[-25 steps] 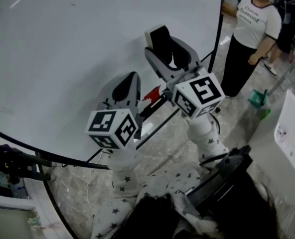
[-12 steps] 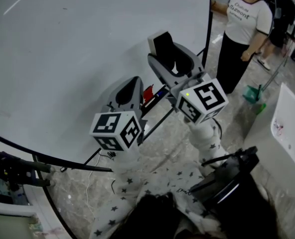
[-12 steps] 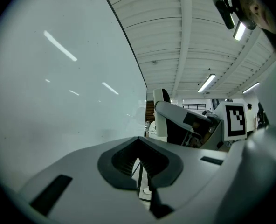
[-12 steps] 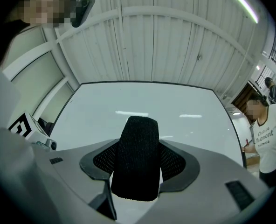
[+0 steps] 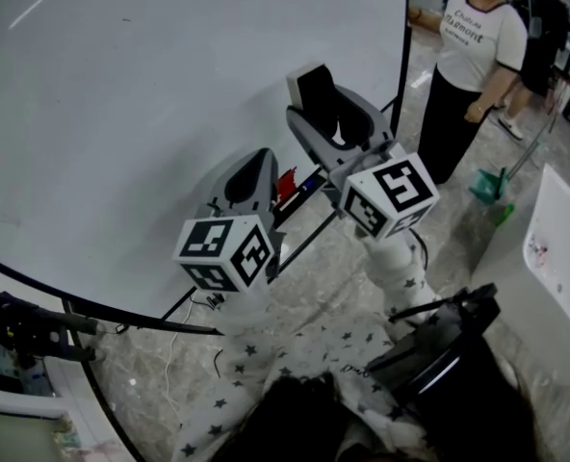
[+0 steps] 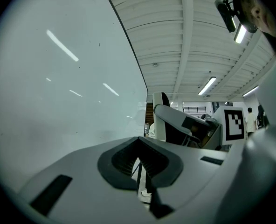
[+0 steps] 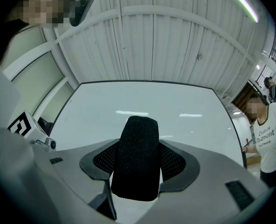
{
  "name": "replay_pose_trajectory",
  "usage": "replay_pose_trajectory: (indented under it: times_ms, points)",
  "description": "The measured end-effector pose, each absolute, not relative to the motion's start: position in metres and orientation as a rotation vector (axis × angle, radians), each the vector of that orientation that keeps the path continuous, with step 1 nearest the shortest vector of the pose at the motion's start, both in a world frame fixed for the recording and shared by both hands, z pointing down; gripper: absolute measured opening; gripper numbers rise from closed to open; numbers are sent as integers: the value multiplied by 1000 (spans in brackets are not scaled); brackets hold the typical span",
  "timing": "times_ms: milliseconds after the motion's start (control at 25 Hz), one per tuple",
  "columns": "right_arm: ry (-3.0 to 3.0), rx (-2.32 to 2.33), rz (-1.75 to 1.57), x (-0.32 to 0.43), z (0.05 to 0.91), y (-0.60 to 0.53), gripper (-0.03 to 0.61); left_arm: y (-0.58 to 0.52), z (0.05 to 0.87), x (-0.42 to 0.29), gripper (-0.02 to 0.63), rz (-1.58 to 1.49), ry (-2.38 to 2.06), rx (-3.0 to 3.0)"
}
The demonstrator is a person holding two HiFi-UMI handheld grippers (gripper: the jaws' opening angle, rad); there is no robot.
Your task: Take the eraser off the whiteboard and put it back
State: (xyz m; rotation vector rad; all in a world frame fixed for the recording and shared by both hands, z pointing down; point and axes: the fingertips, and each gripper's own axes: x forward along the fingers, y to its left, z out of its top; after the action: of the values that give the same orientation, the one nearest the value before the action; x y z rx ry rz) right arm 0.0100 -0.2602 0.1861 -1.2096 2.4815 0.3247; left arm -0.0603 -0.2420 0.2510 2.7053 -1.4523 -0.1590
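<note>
The eraser (image 5: 314, 91), a white block with a black felt face, is held upright between the jaws of my right gripper (image 5: 329, 106), close in front of the whiteboard (image 5: 121, 114). In the right gripper view the felt of the eraser (image 7: 137, 157) fills the gap between the pads, with the whiteboard (image 7: 175, 104) behind it. My left gripper (image 5: 250, 165) hangs lower and to the left, its jaws together and empty. In the left gripper view the left gripper (image 6: 140, 141) points along the whiteboard (image 6: 58, 101), and the right gripper (image 6: 184, 125) shows beyond it.
A red-capped marker (image 5: 287, 182) lies on the board's lower ledge between the grippers. The board's black frame edge (image 5: 401, 56) runs down at the right. A person (image 5: 478, 56) stands beyond it, near a green dustpan (image 5: 487, 186). A white panel (image 5: 559, 258) stands at far right.
Both grippers have shifted slightly along the board together, the eraser still in the right one. Over the last half second almost nothing differs.
</note>
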Motion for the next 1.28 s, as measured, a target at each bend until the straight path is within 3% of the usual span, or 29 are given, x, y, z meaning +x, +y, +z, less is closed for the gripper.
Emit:
replay_pose_trajectory:
  times_ms: [560,1280]
  points:
    - [2515,-1112,370,-44,165,-308,258,-278,237,-108,2,-139,-1564,2676]
    - [2527,-1087,396,-74,153,-345,258,-285,233,-108,2,-174,-1576,2668]
